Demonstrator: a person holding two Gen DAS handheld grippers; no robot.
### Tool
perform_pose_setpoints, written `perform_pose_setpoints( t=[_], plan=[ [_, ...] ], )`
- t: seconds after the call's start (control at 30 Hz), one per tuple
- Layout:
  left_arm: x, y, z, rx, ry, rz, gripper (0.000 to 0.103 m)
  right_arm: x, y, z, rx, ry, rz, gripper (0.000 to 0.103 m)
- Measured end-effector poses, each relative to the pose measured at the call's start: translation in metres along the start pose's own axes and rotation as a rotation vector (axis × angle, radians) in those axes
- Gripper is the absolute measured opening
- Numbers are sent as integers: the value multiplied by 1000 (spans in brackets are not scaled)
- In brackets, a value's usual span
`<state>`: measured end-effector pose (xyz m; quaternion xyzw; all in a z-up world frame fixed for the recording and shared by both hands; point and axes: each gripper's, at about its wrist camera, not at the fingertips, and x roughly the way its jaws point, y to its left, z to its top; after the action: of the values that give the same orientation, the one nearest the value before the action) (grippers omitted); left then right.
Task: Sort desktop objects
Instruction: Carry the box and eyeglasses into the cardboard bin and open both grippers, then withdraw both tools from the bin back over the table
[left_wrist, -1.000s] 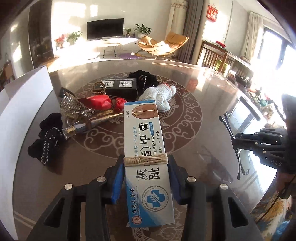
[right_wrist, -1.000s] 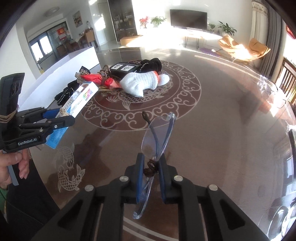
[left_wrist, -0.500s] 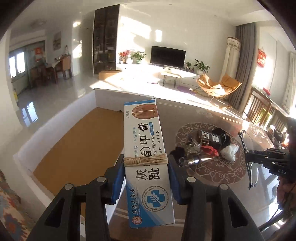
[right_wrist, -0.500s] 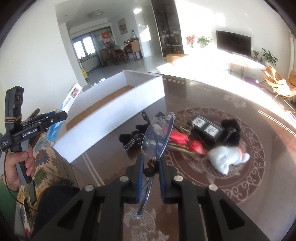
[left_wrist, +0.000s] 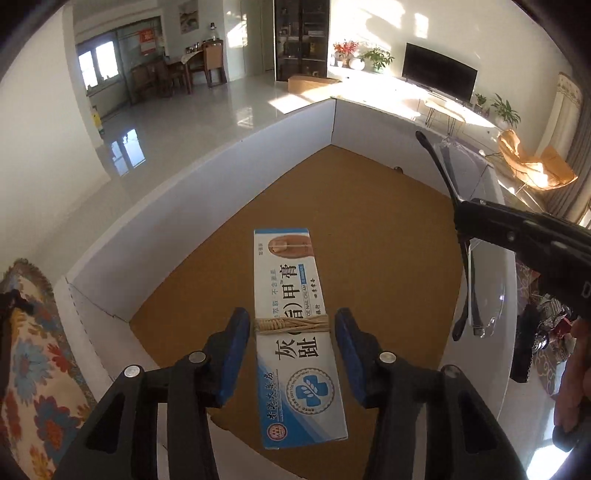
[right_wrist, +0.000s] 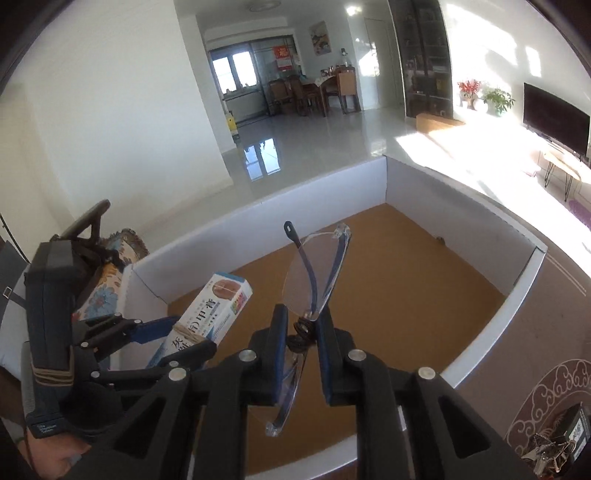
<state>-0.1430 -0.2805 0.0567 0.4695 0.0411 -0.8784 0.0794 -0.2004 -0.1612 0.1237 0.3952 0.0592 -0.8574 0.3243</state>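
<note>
Left gripper (left_wrist: 291, 328) is spread apart, blue pads clear of the nail cream box (left_wrist: 299, 332) on both sides; the box sits between the fingers over the brown floor of the white-walled bin (left_wrist: 207, 173), can't tell if it rests on anything. Right gripper (right_wrist: 300, 332) is clamped on the clear glasses (right_wrist: 314, 273) at the middle, lenses tilted up, held above the same bin just right of the box. Keys and a dark box (right_wrist: 576, 428) lie on the patterned table (right_wrist: 546, 306) outside the bin.
</note>
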Motion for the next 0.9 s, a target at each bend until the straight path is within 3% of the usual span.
perform_pose_setpoints(
  t=[0.03, 0.07, 0.1, 0.13, 0.2, 0.33, 0.5, 0.63, 0.73, 0.9],
  plan=[
    [2, 2, 2, -16, 13, -9, 56, 15, 0, -2, -22, 45, -39, 31],
    [3, 1, 4, -19, 15, -12, 62, 28, -2, -4, -45, 83, -68, 54],
    [4, 0, 4, -4, 23, -8, 76, 38, -3, -7, -74, 110, -95, 63],
    [6, -2, 6, 24, 35, 0, 82, 47, -6, -12, -106, 131, -126, 68],
    [12, -11, 5, 96, 76, 41, 83, 60, -11, -20, -165, 185, -187, 67],
    [21, -20, -5, 173, 134, 116, 83, 57, -4, -34, -323, 172, -246, 67],
    [23, -32, -11, 220, 135, 131, 83, 50, -8, -37, -378, 177, -216, 67],
    [18, -42, -17, 209, 142, 48, 83, 44, -10, -41, -379, 192, -212, 65],
    [13, -57, -23, 242, 120, 61, 83, 38, -12, -47, -410, 193, -228, 65],
    [2, -69, -32, 219, 99, 12, 83, 26, -21, -54, -397, 191, -219, 65]
  ],
)
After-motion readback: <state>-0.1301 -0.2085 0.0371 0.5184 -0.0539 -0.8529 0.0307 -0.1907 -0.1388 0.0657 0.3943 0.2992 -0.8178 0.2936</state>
